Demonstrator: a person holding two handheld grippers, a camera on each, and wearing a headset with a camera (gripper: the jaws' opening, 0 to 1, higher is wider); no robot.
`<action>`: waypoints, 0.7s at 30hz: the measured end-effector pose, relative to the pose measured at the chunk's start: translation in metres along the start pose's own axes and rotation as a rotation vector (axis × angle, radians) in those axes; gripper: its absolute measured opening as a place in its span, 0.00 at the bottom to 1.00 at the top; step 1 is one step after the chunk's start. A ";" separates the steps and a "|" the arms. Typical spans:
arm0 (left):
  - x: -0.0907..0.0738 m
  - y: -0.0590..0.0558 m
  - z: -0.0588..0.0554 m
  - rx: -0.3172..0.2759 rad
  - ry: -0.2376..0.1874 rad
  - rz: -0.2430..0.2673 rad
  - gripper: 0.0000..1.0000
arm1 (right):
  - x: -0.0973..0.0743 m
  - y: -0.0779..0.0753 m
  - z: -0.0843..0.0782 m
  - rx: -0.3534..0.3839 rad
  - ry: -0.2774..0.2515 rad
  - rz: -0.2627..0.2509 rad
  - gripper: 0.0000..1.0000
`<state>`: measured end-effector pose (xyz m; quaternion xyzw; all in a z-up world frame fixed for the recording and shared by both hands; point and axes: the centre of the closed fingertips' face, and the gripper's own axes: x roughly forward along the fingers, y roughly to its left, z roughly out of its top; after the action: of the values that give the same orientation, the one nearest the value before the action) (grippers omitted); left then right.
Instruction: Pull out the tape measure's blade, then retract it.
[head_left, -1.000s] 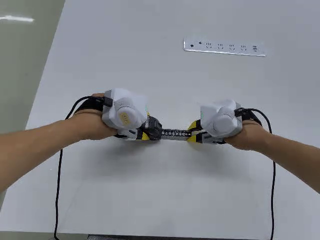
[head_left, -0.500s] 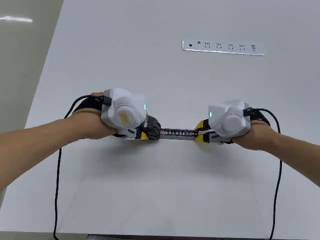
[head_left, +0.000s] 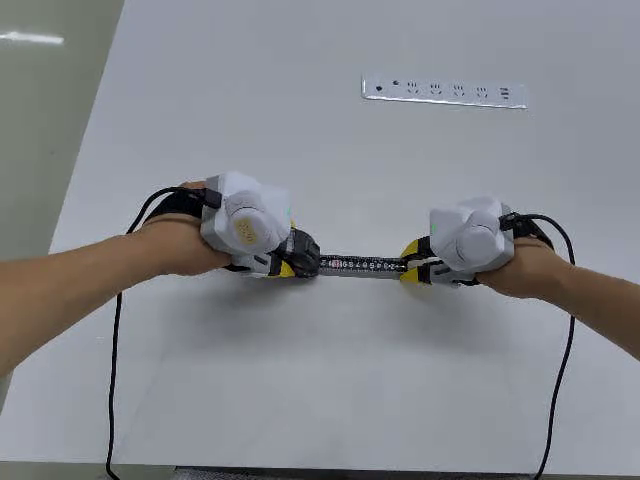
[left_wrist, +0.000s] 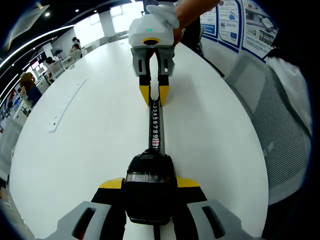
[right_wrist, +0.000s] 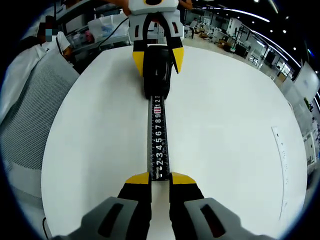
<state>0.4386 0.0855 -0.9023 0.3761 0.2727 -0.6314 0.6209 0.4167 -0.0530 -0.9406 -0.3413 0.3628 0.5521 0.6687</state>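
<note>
A black tape measure case (head_left: 305, 257) (left_wrist: 150, 187) (right_wrist: 156, 70) sits low over the white table (head_left: 330, 120), with my left gripper (head_left: 288, 264) (left_wrist: 149, 186) shut on it. Its dark numbered blade (head_left: 362, 265) (left_wrist: 156, 127) (right_wrist: 159, 142) runs out to the right, straight and level. My right gripper (head_left: 408, 270) (right_wrist: 160, 179) is shut on the blade's end, yellow fingertips (right_wrist: 137, 180) pinching it. In the left gripper view the right gripper (left_wrist: 154, 92) faces me at the far end of the blade; in the right gripper view the left gripper (right_wrist: 157, 55) holds the case opposite.
A white power strip (head_left: 443, 92) (left_wrist: 69, 102) (right_wrist: 283, 160) lies at the back right of the table. Black cables (head_left: 112, 340) trail from both grippers toward the near edge. A grey mesh chair (left_wrist: 270, 110) (right_wrist: 27, 100) stands beside the table.
My right gripper has drawn away to the right with the blade's end, so more blade shows between the grippers. The left gripper and the case have stayed put.
</note>
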 end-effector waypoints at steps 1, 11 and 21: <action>0.000 0.000 0.000 0.000 0.000 0.000 0.32 | 0.000 0.000 0.000 0.000 0.000 0.000 0.12; -0.001 -0.002 0.001 0.000 0.001 -0.005 0.32 | -0.009 0.001 -0.012 0.003 0.006 -0.005 0.11; -0.001 -0.001 0.001 -0.003 0.003 -0.007 0.32 | -0.017 0.002 -0.023 0.015 0.019 -0.011 0.11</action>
<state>0.4371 0.0858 -0.9009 0.3751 0.2760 -0.6327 0.6187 0.4098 -0.0802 -0.9377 -0.3436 0.3715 0.5423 0.6708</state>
